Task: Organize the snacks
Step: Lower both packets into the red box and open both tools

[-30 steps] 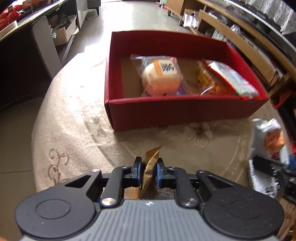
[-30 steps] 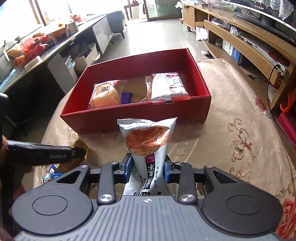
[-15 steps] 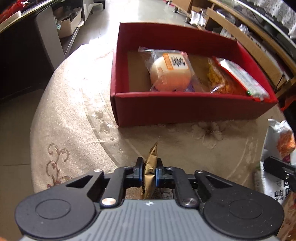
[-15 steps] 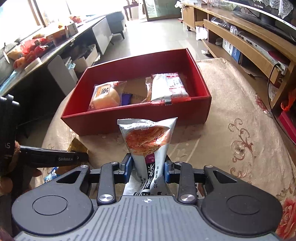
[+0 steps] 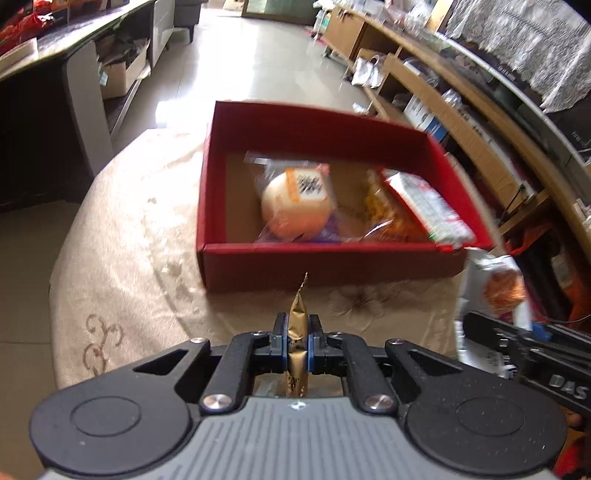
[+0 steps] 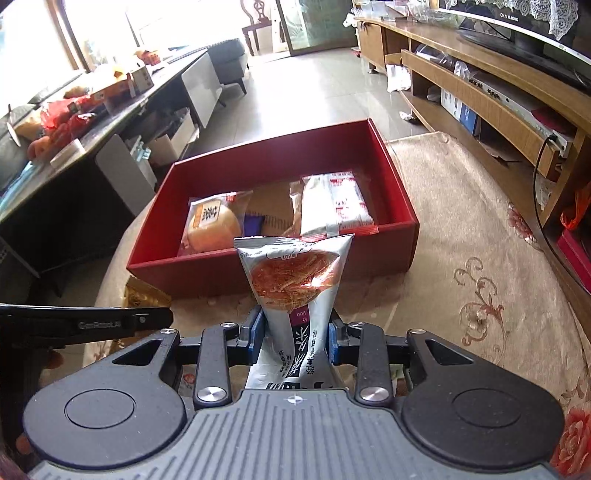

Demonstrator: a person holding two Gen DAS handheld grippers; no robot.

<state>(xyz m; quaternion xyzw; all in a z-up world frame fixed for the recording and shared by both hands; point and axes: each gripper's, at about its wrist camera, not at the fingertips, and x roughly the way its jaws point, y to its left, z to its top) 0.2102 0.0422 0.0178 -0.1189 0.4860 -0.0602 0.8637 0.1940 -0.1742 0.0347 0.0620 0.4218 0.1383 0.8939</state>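
Your left gripper [image 5: 296, 341] pinches the gold packet [image 5: 297, 325] thinly; your right gripper [image 6: 294, 334] clamps the silver pouch [image 6: 295, 280]; either may slip before the red box [image 5: 332, 264] at twelve o'clock.

Round counter [image 6: 480, 229]: covered with a beige cloth [image 5: 122, 236] bearing brown scroll embroidery and, at the right edge, red rose motifs [image 6: 576, 435].

Floor [image 6: 314, 92]: pale glossy tile, lit from the windows.

Long wooden shelving unit [image 6: 491, 99]: along the right wall, holding boxes and bags; a white lace runner [image 5: 517, 48] drapes its top.

Dark low cabinet [image 6: 85, 122]: along the left side, its top crowded with red packets and boxes; an open cardboard box [image 5: 122, 72] sits on the floor beside it.

Wooden chair [image 6: 253, 26]: at the far end of the room.

Dark sofa [image 6: 231, 62]: near the chair.
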